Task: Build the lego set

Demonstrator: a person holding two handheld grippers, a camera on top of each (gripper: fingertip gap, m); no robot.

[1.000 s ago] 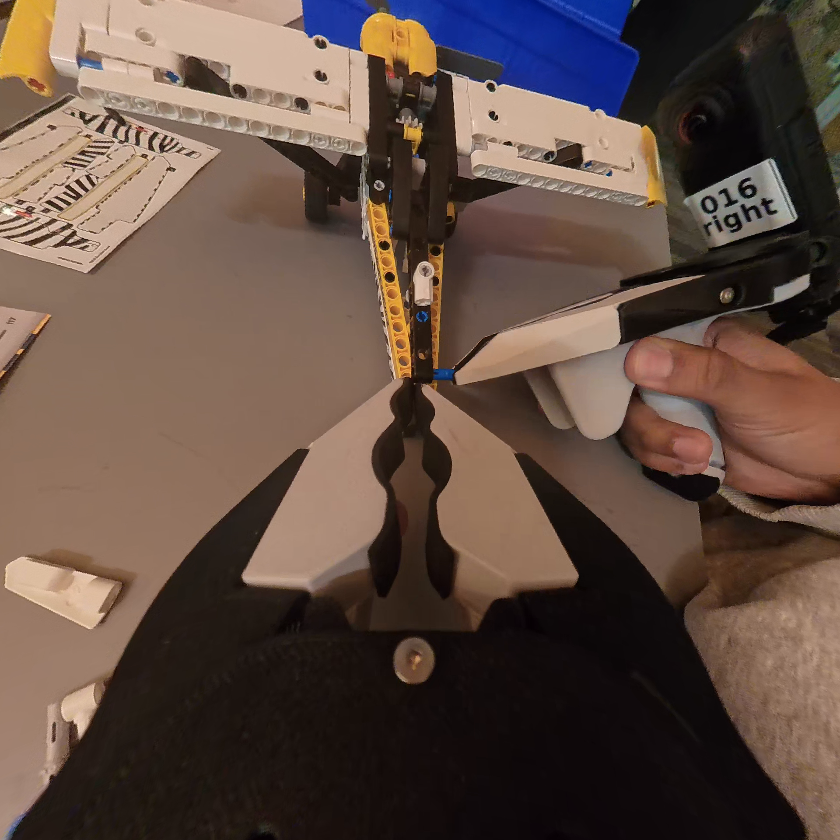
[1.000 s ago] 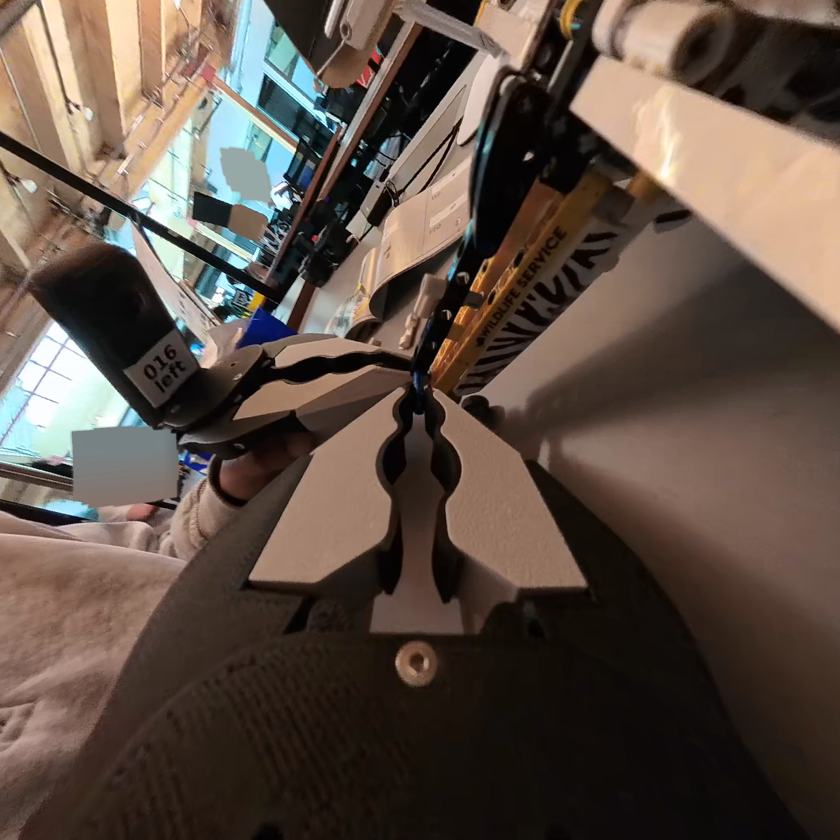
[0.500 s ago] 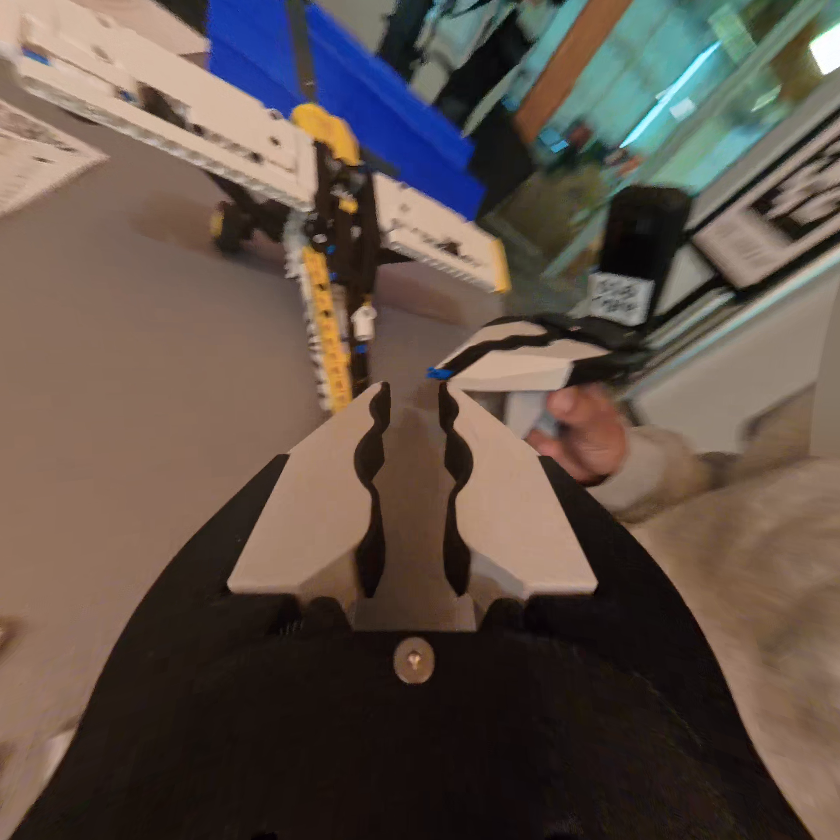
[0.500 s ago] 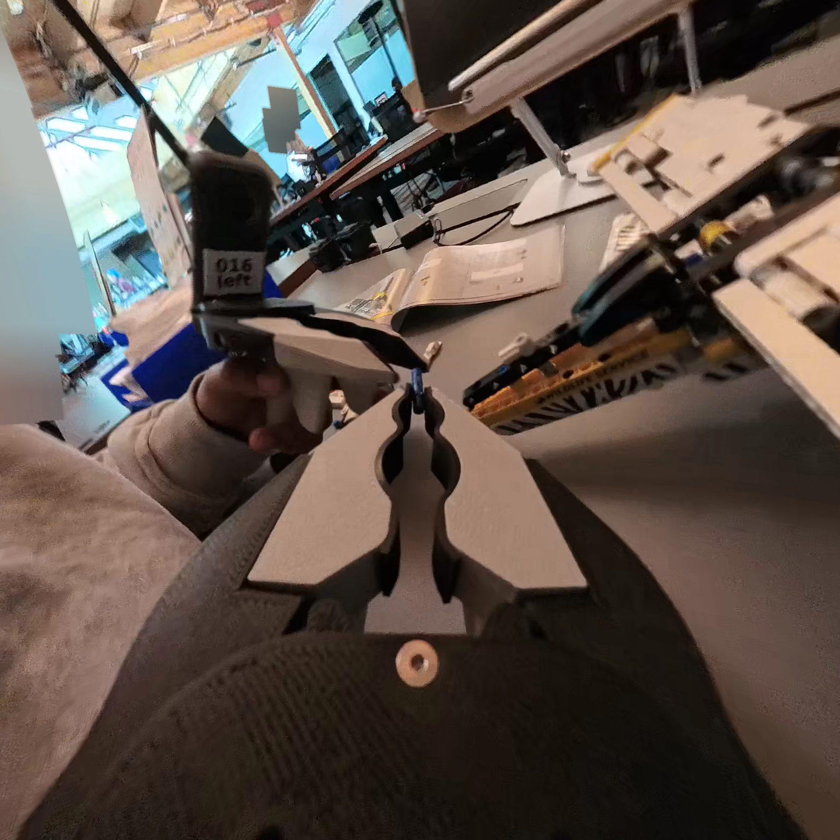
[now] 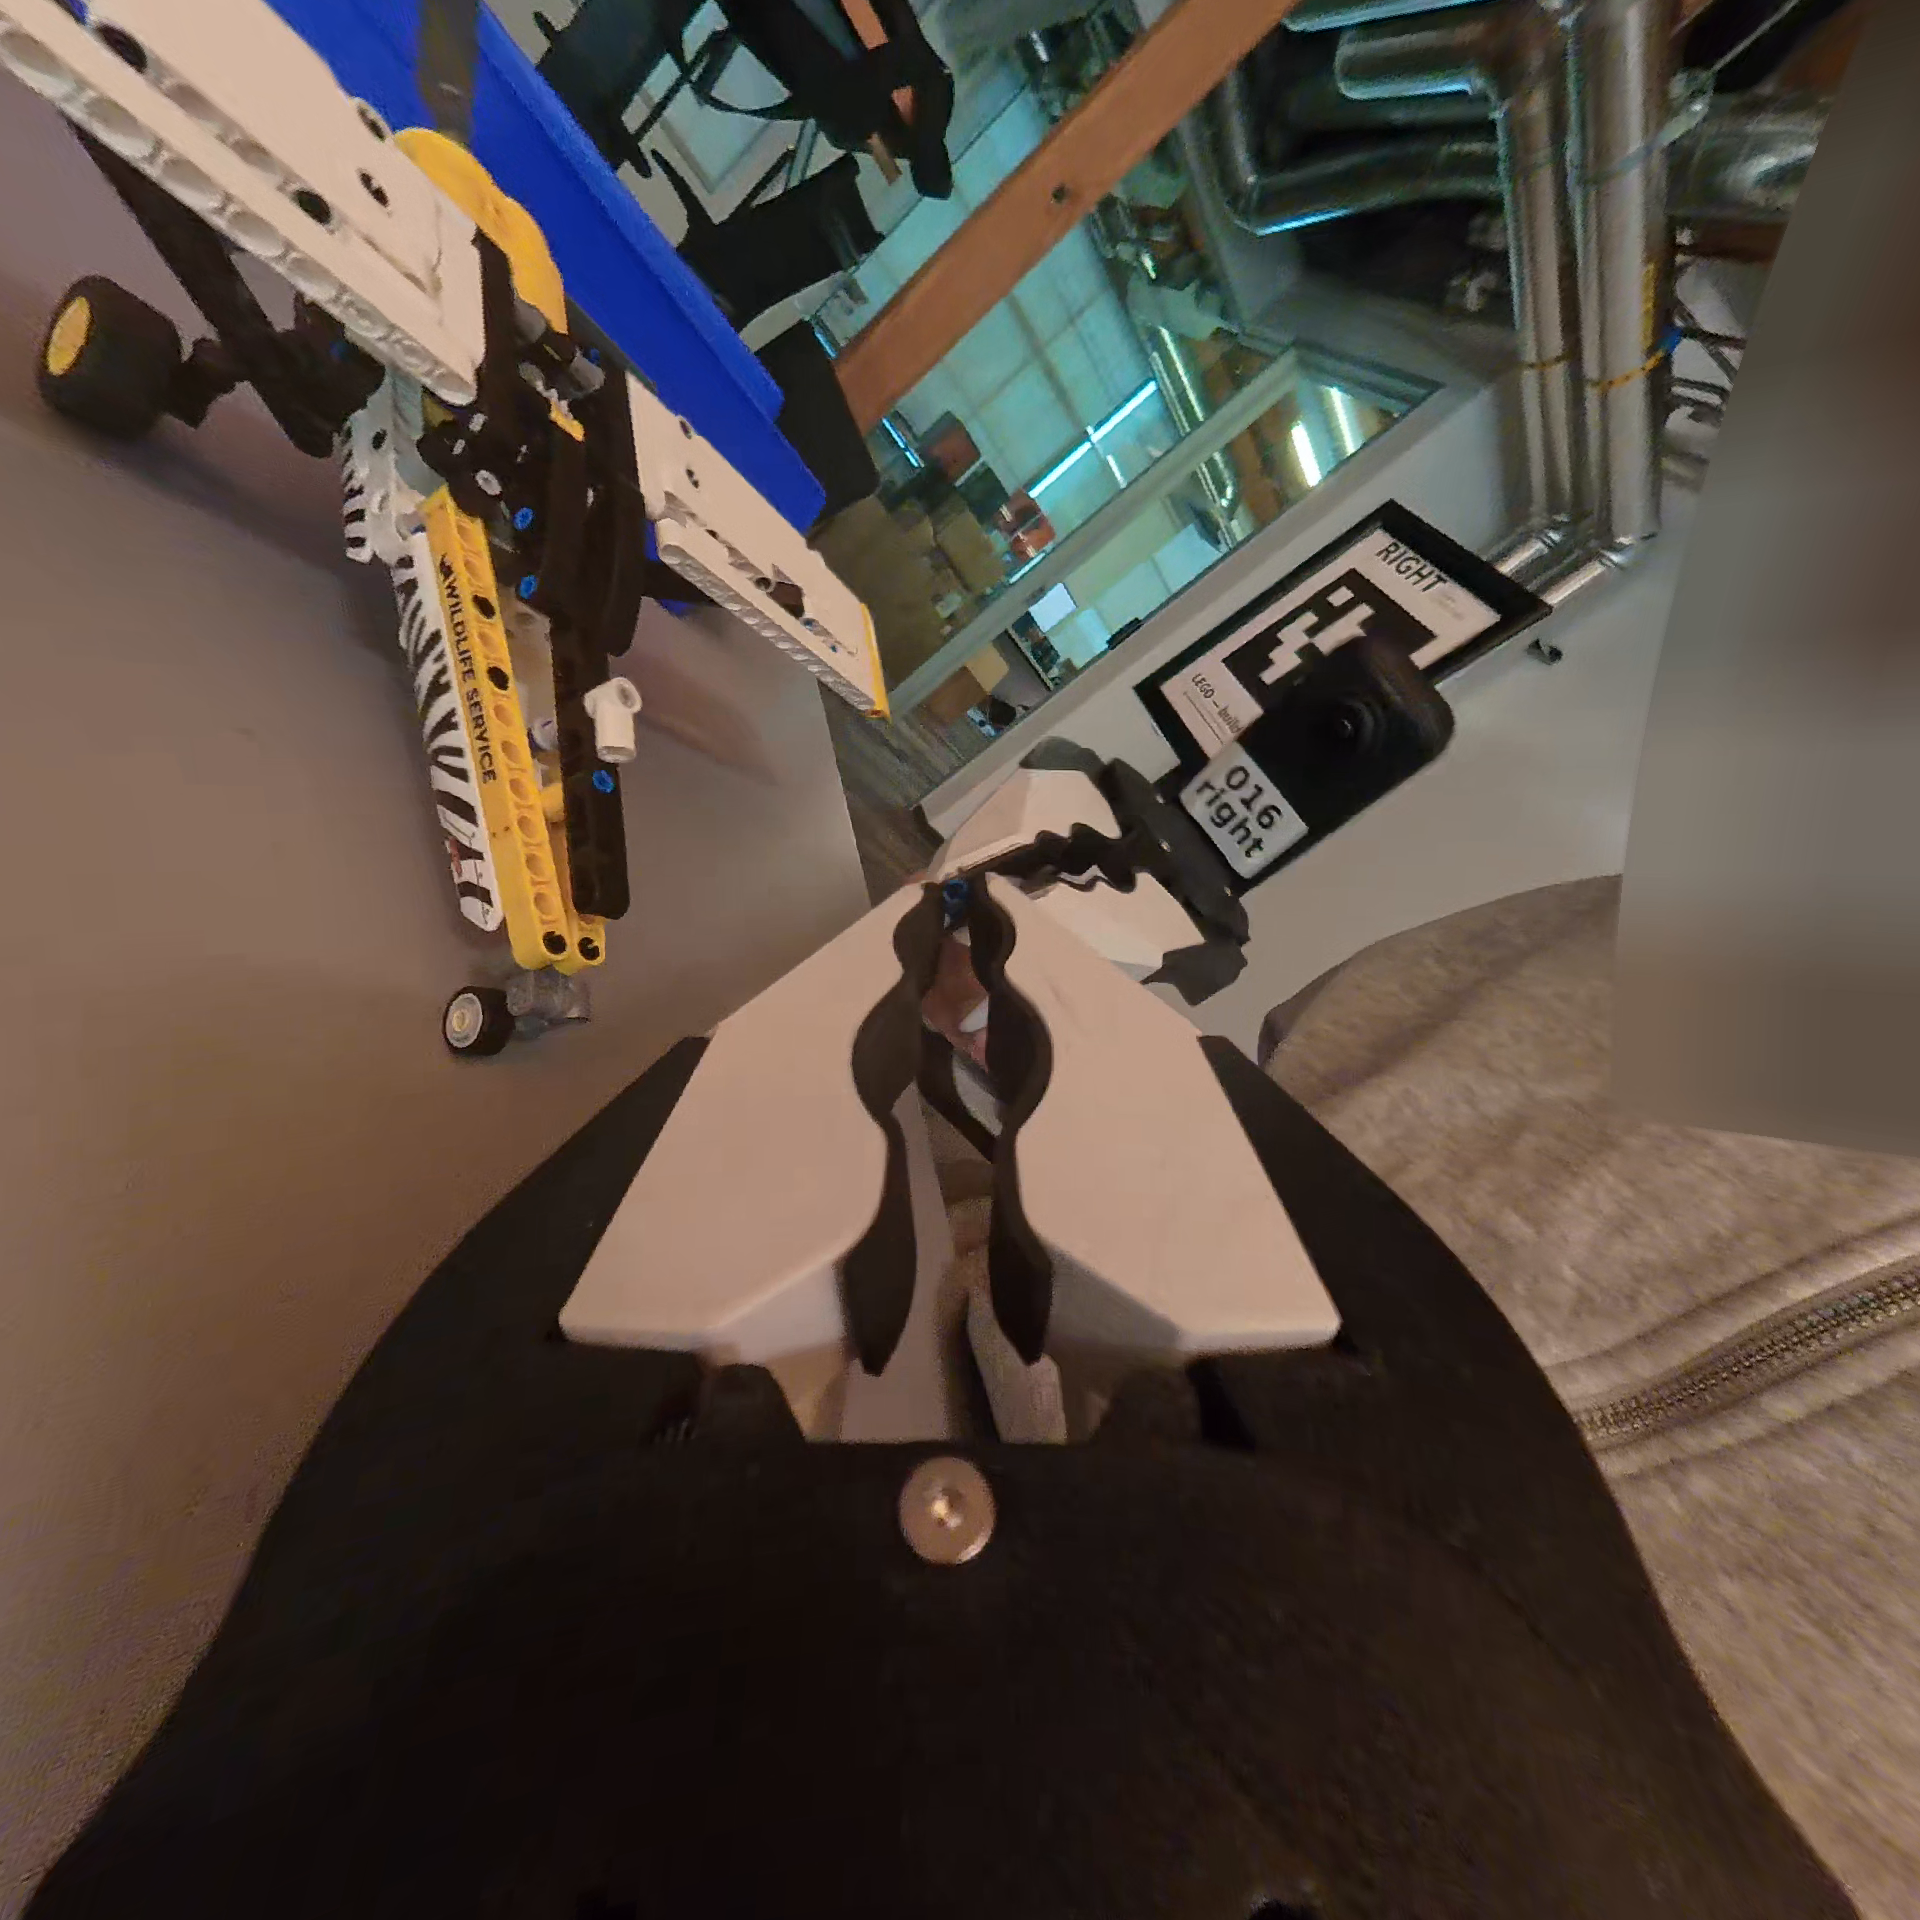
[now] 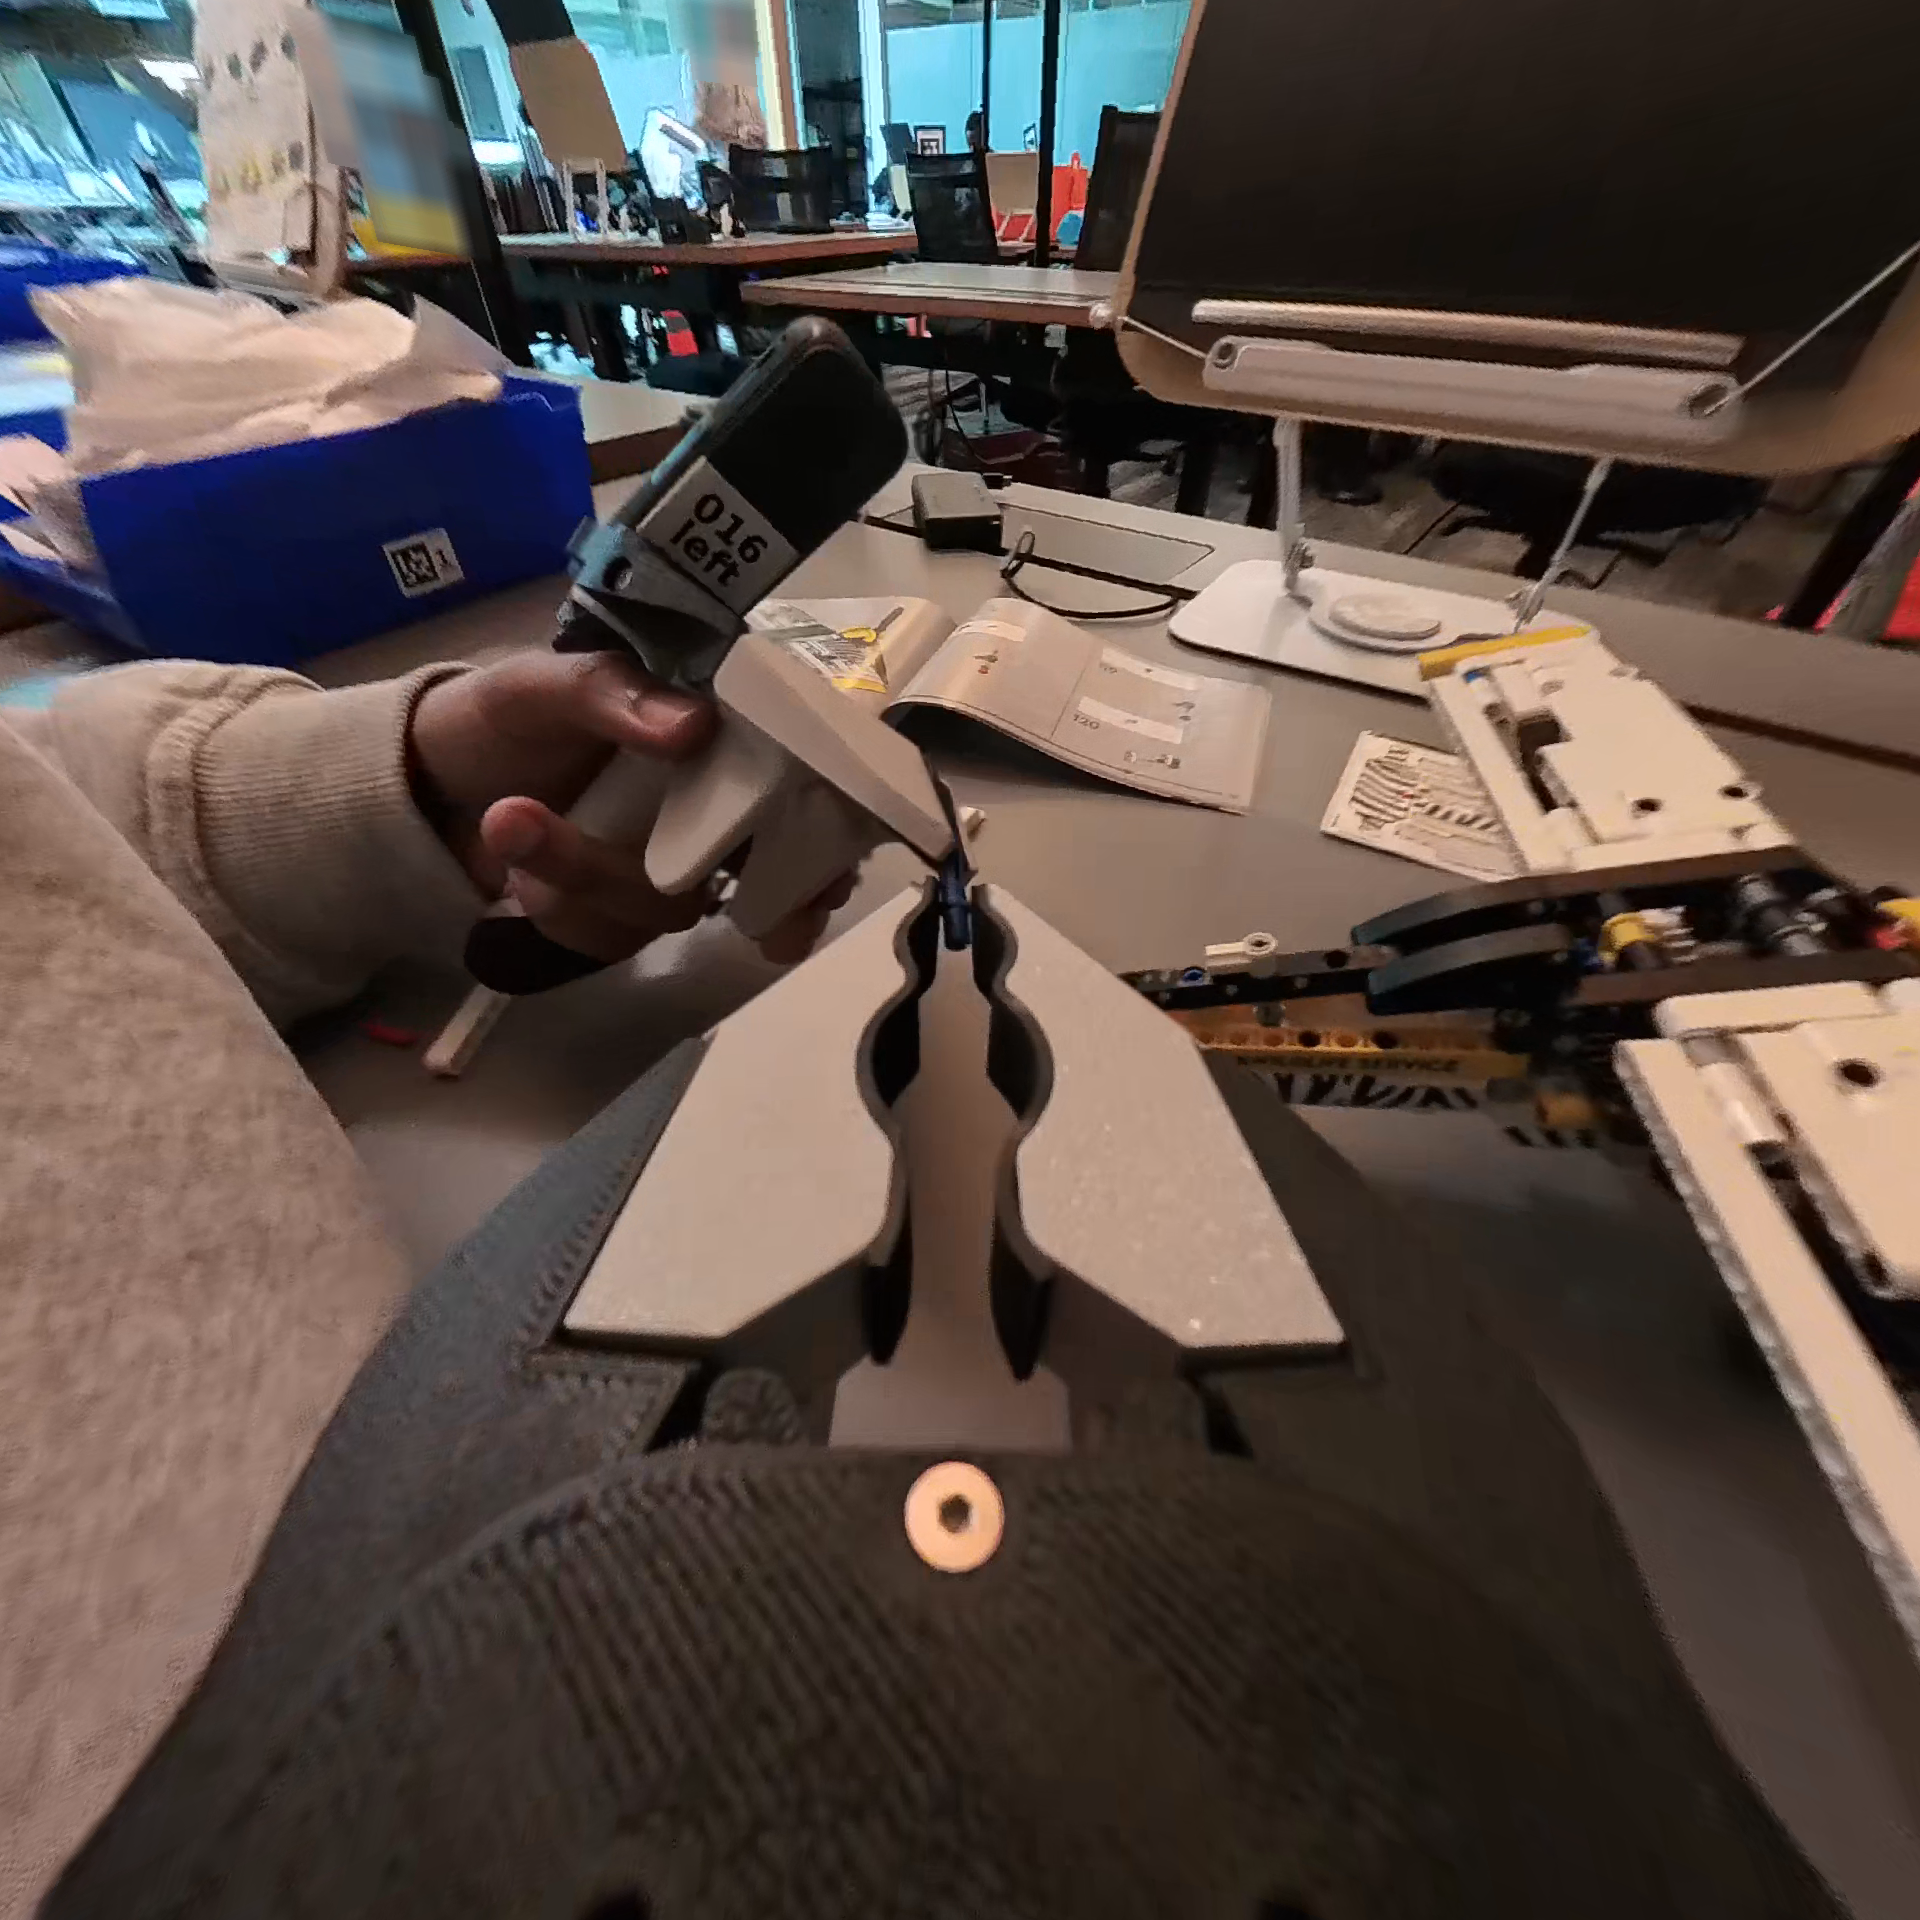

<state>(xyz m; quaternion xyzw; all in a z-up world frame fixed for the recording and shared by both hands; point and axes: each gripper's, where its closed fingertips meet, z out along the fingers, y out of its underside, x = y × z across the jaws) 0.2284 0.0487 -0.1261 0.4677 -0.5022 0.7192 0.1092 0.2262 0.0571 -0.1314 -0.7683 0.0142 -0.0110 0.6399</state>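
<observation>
1. Pinching a small blue pin (image 6: 954,920) between the very tips of the right gripper (image 6: 954,904), jaws drawn narrow around it, up in the air above the grey table (image 5: 208,1039).
2. Meeting it tip to tip with the left gripper (image 5: 954,914), fingers nearly together at the pin's other end; not showing clearly whether actually clamping or only touching.
3. Leaving the plane model (image 5: 499,665) resting on the table well apart from both grippers, yellow striped tail boom pointing toward them, white wings beyond.
4. Lying open farther back, the instruction booklet (image 6: 1081,696), with a sticker sheet (image 6: 1413,810) beside it.
5. Judging the pin: very light, stiff, smooth plastic, likely slipping or flicking away under an off-centre squeeze.
6. Advising a hold across one end only, keeping the other end free for pushing into a beam hole.
7. Judging the model: light but rigid, likely sliding under a push, so needing bracing on the boom near the chosen hole.
</observation>
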